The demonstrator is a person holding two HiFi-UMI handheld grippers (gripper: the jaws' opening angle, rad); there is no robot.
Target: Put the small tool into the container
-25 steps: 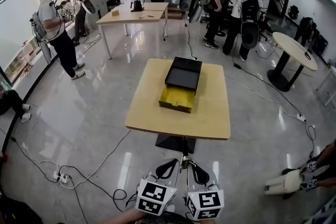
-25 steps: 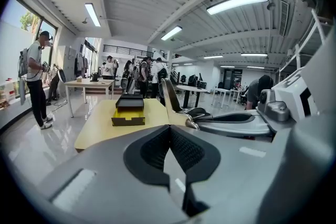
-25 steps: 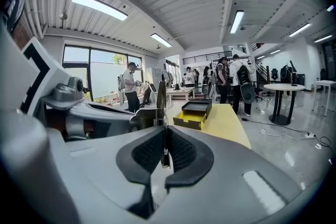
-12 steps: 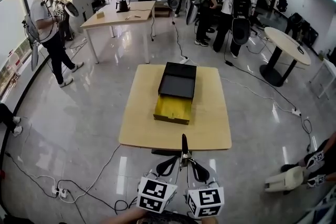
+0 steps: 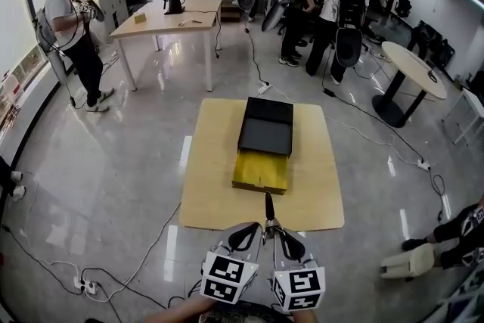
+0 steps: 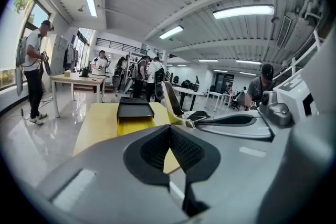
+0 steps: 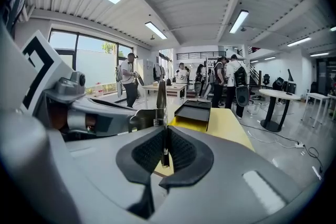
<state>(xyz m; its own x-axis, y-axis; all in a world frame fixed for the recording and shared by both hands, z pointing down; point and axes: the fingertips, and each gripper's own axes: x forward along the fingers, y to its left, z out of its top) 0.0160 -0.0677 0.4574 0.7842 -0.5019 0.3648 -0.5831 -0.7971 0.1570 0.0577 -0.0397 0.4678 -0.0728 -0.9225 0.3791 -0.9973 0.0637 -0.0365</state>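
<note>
The container is a black box with a yellow tray pulled out toward me, lying on a yellow table. In the head view both grippers are low and close together, just short of the table's near edge. My right gripper is shut on the small tool, a dark blade on a metal stem that points up. The stem runs between the right gripper jaws, with the blade above them. My left gripper is shut with nothing between its jaws, beside the tool.
Cables and a power strip lie on the glossy floor at my left. Several people stand at the back around a long table. A round table is at the right, and a person's shoe at the lower right.
The yellow table and container have come nearer and lower in the head view. The tool's tip now overlaps the table's near edge. Both grippers stay shut together.
</note>
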